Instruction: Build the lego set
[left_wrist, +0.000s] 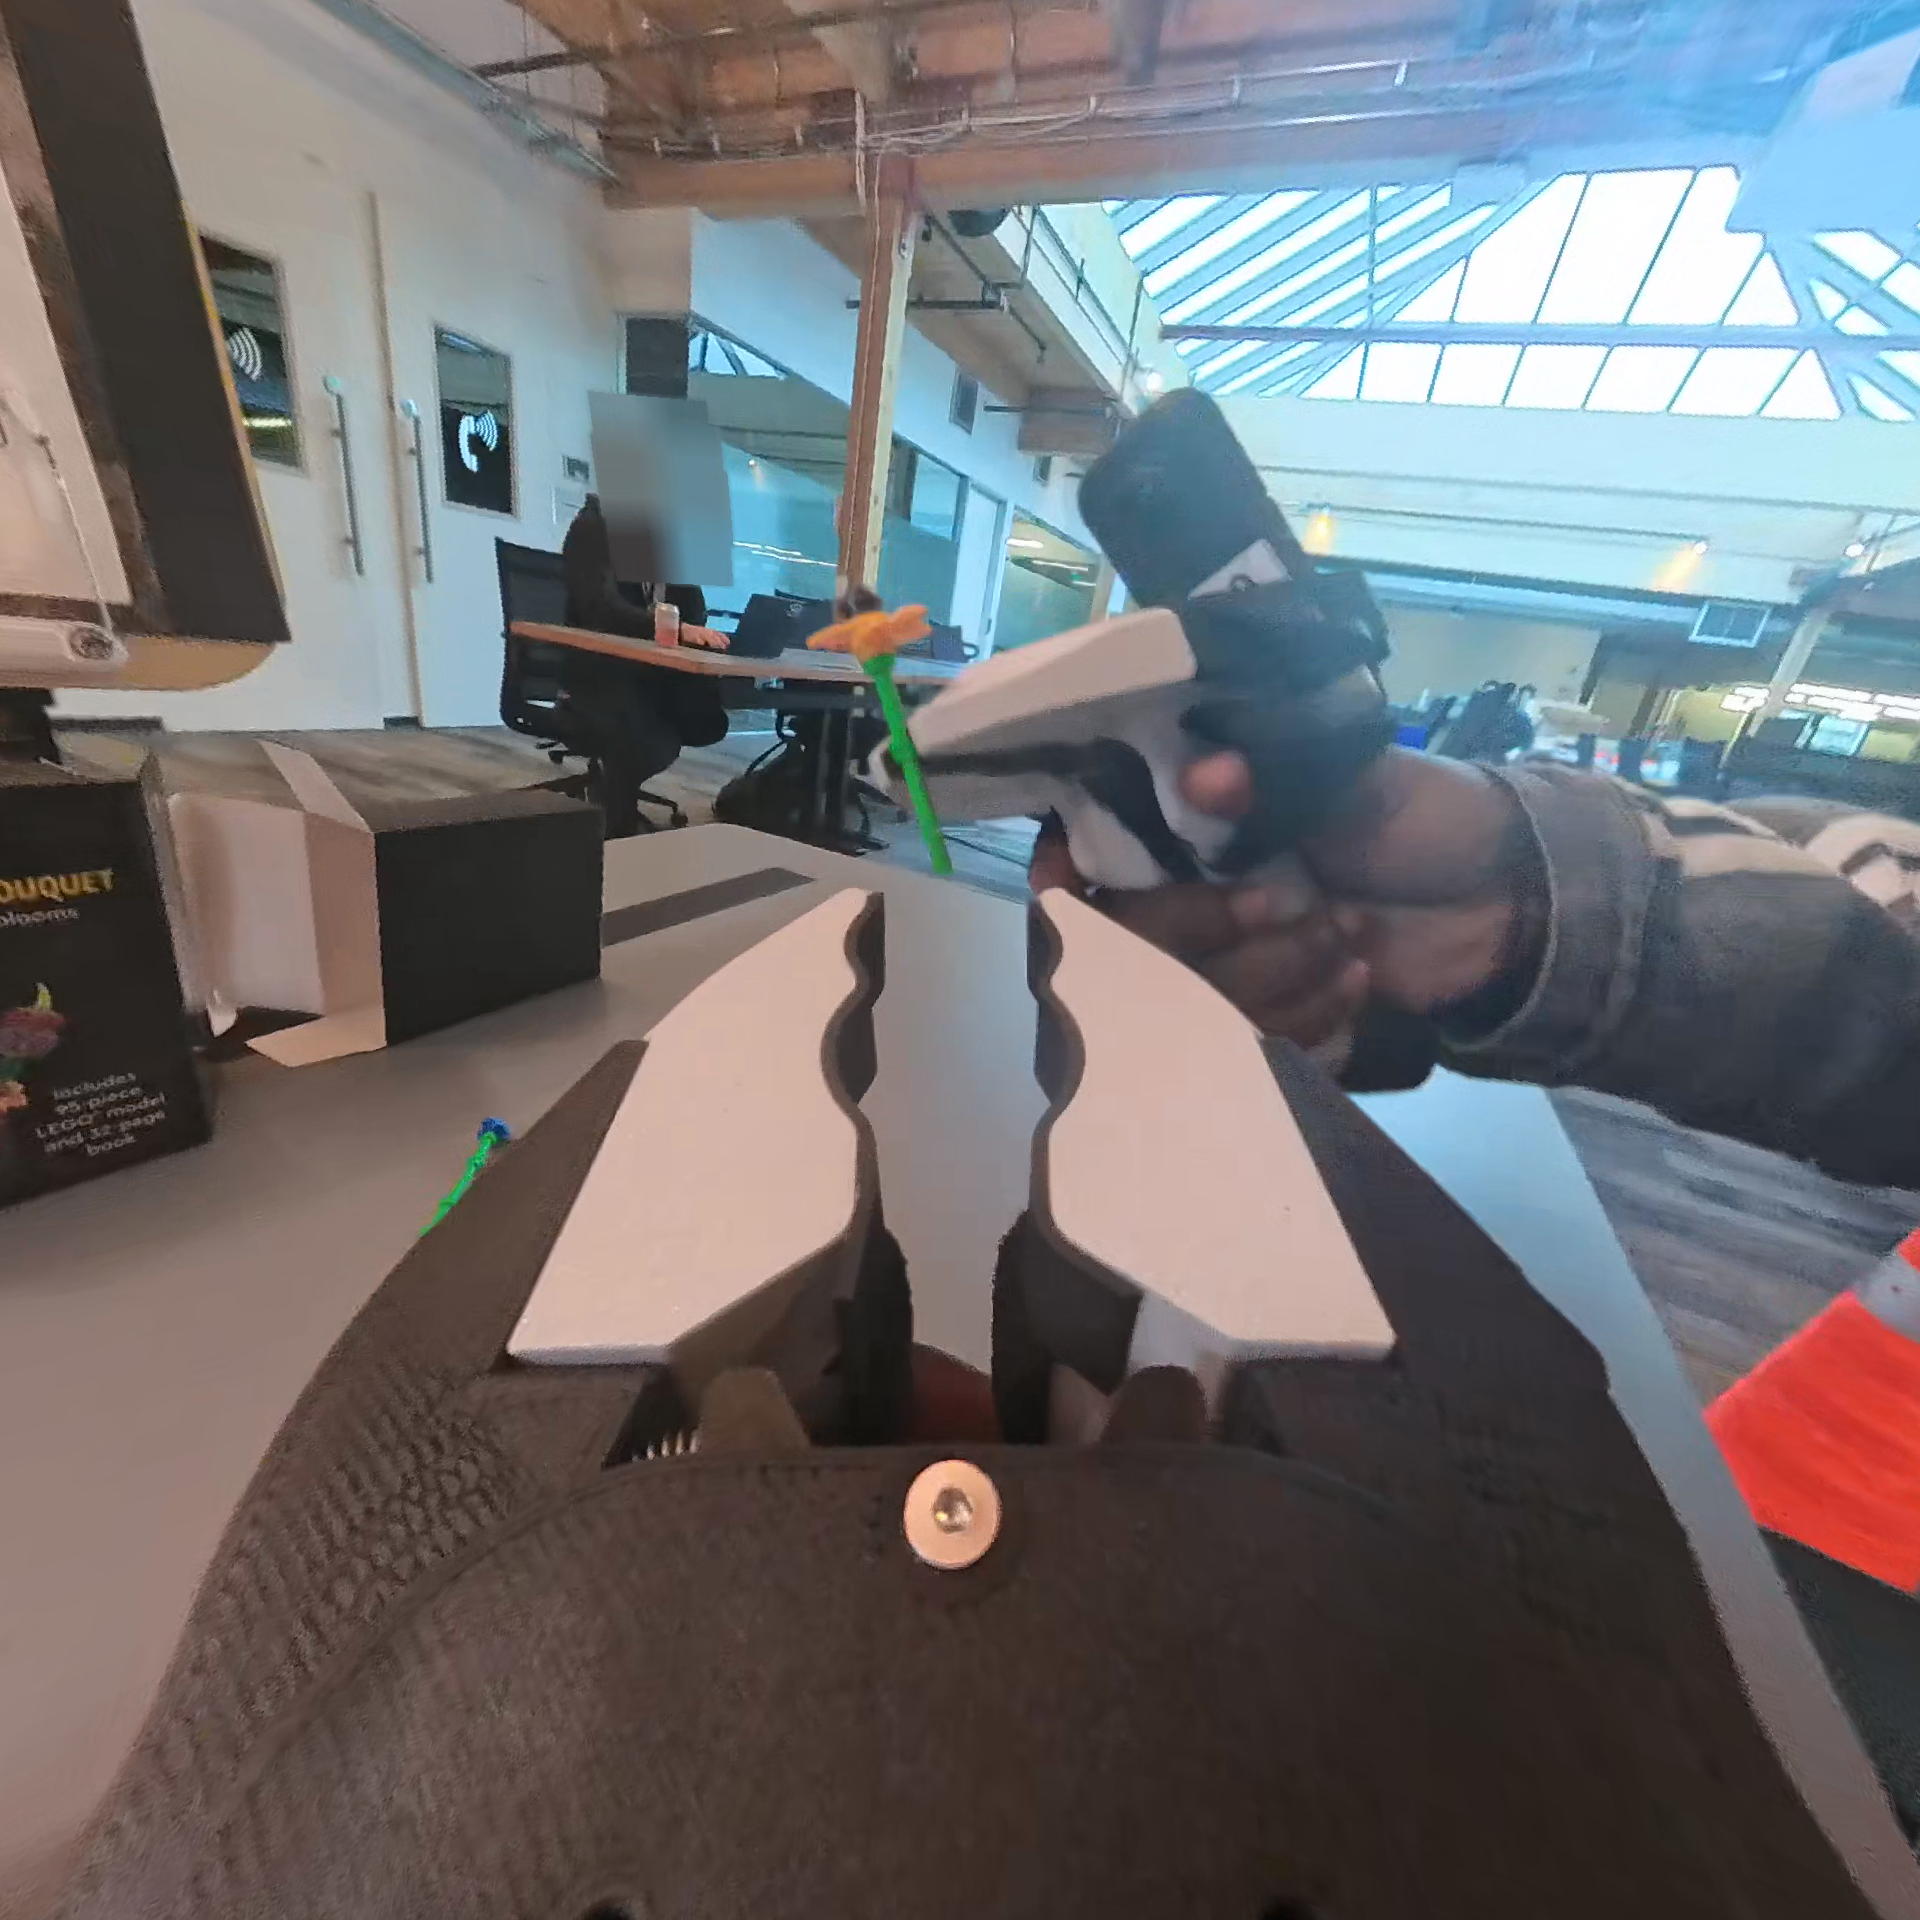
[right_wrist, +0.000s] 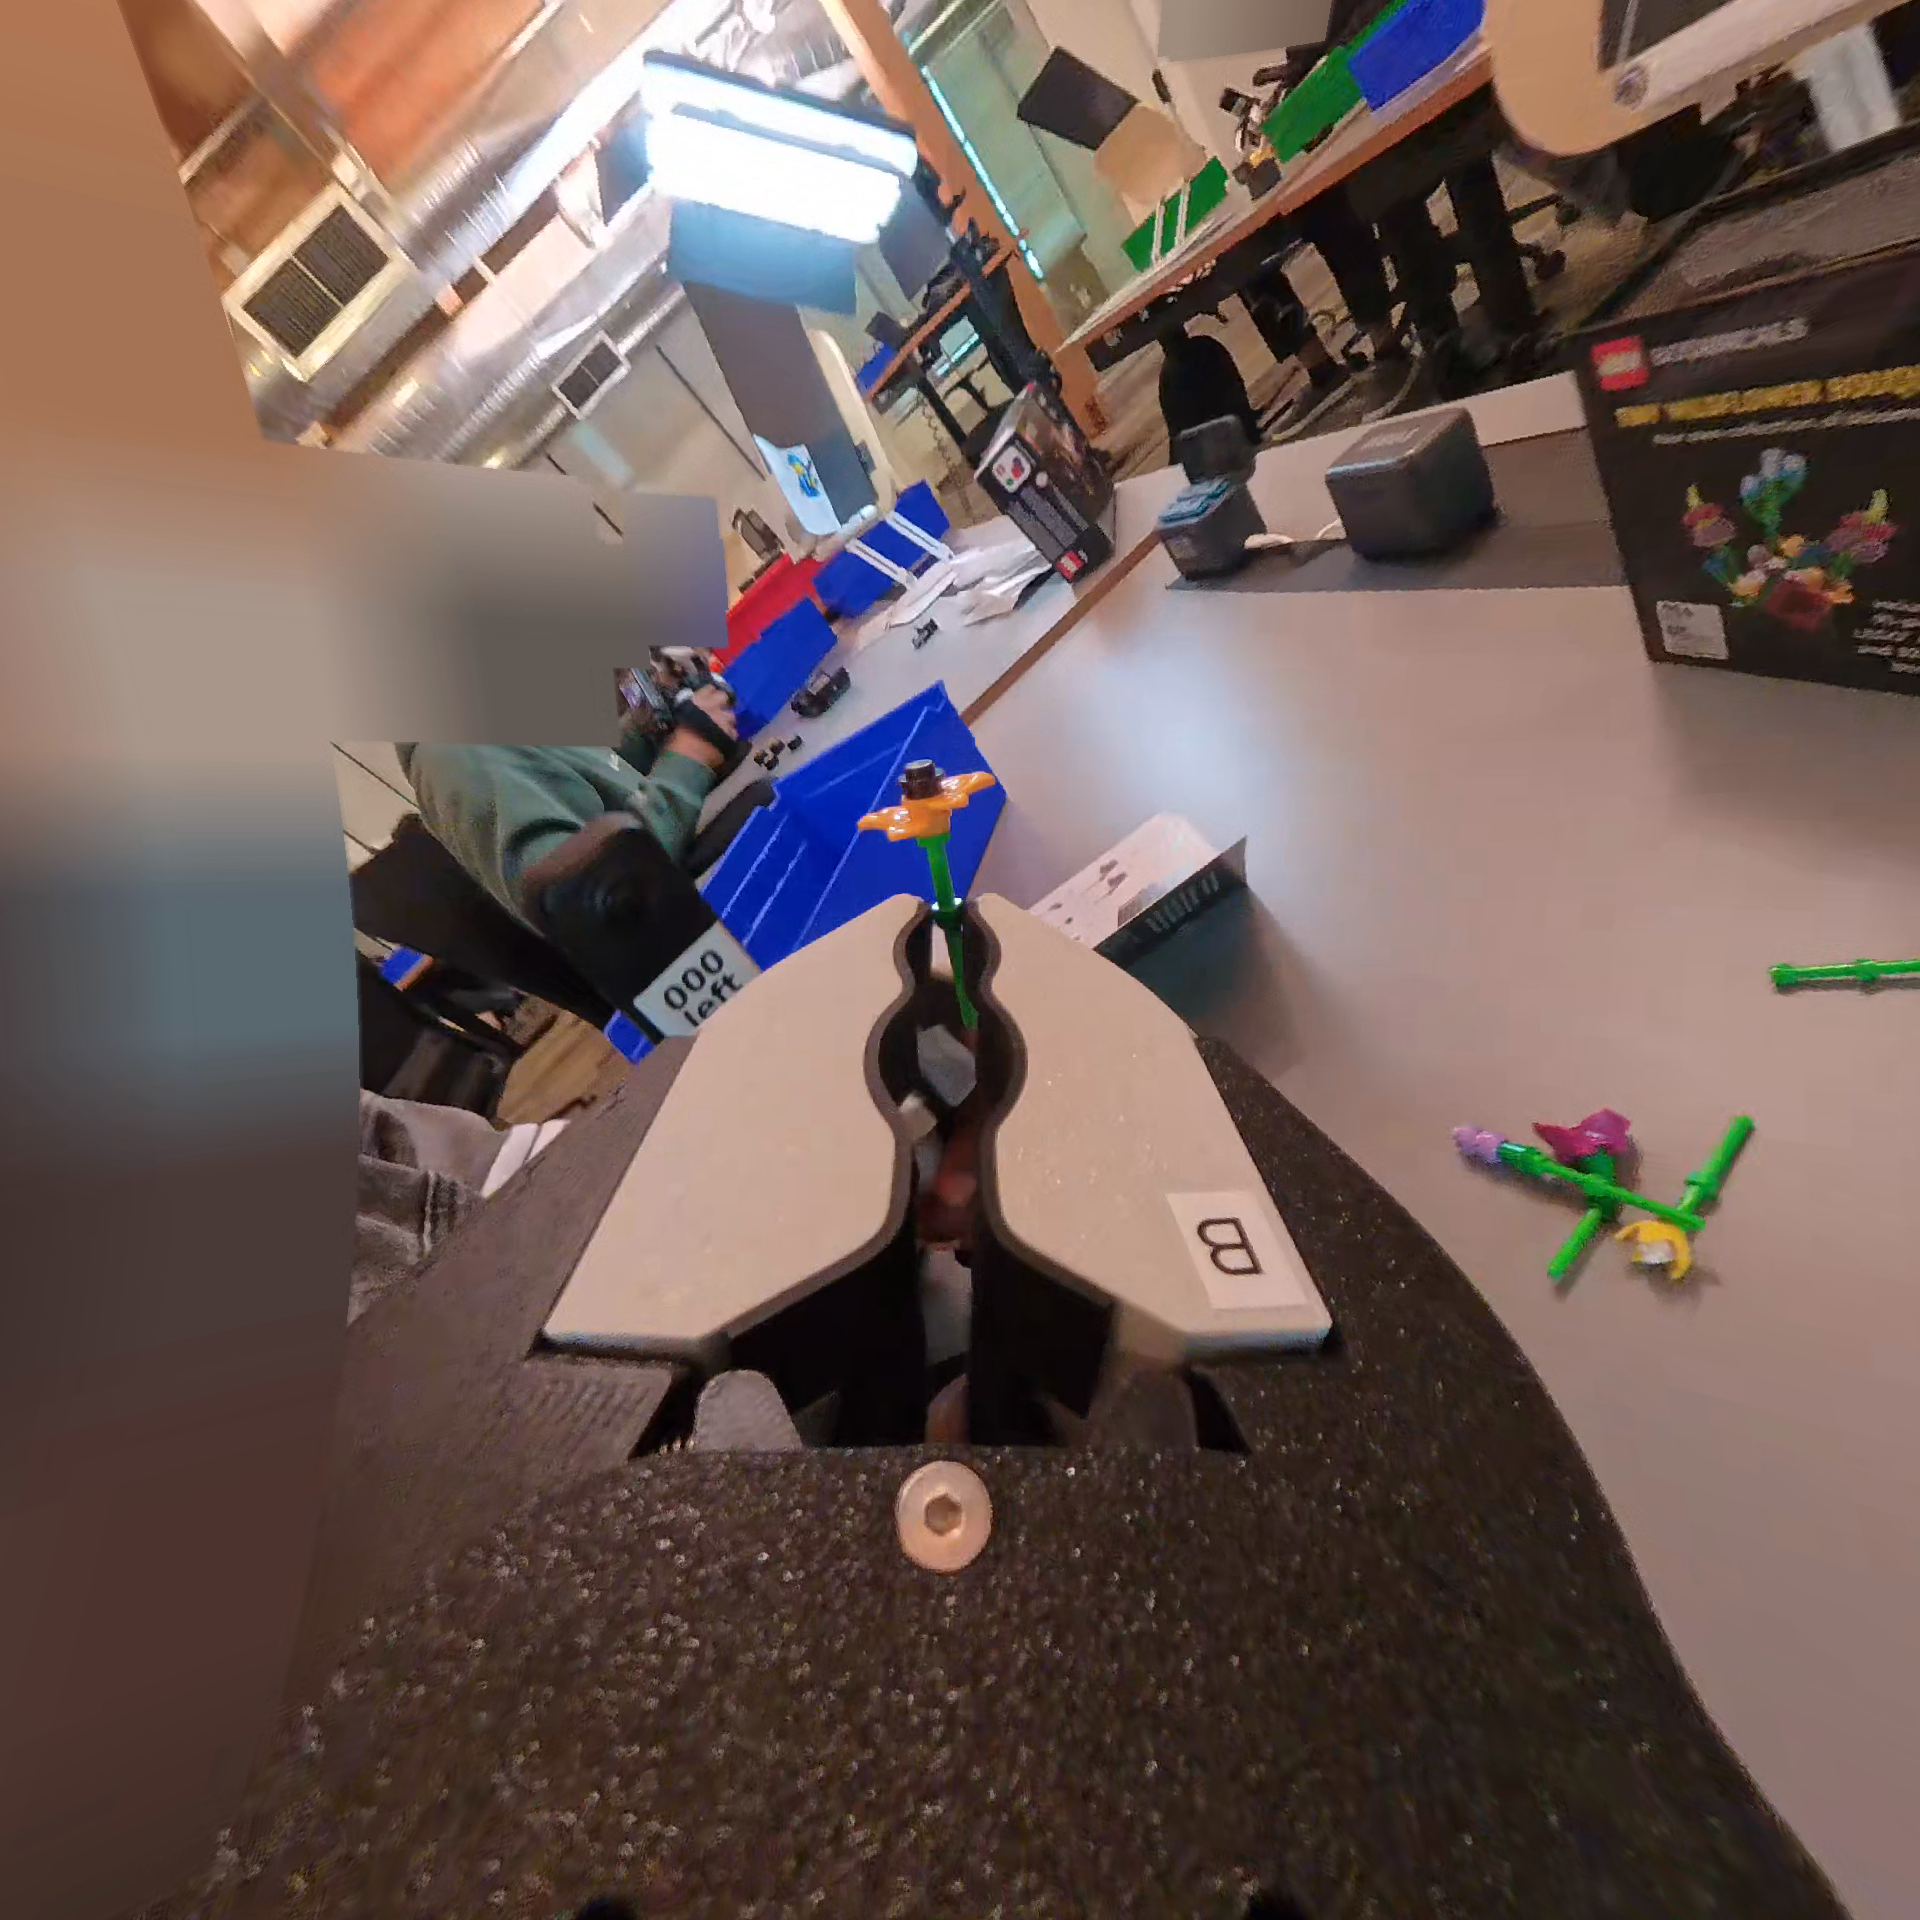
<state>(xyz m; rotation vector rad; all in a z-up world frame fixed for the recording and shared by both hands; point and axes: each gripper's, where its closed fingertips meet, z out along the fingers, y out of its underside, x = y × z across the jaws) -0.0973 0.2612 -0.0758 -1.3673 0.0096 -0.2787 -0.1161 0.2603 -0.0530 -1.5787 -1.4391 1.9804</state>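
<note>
My right gripper (right_wrist: 951, 909) is shut on the green stem of an orange lego flower (right_wrist: 925, 805) with a dark centre and holds it upright in the air. In the left wrist view the right gripper (left_wrist: 896, 764), in a person's hand, holds the same flower (left_wrist: 871, 630) above the table's far edge. My left gripper (left_wrist: 956, 914) is open and empty, just below and short of the right one. A blue flower on a green stem (left_wrist: 470, 1172) lies on the grey table (left_wrist: 312, 1299) to its left. Purple, magenta and yellow flowers (right_wrist: 1600, 1184) lie crossed on the table.
A black lego box (right_wrist: 1766, 520) stands at the back, seen also in the left wrist view (left_wrist: 94, 987), beside an open black box (left_wrist: 436, 914). A loose green stem (right_wrist: 1844, 971), a booklet (right_wrist: 1153, 894), blue bins (right_wrist: 862, 831) and grey cubes (right_wrist: 1413, 499) are around. My two grippers' fingertips are within a few centimetres of each other.
</note>
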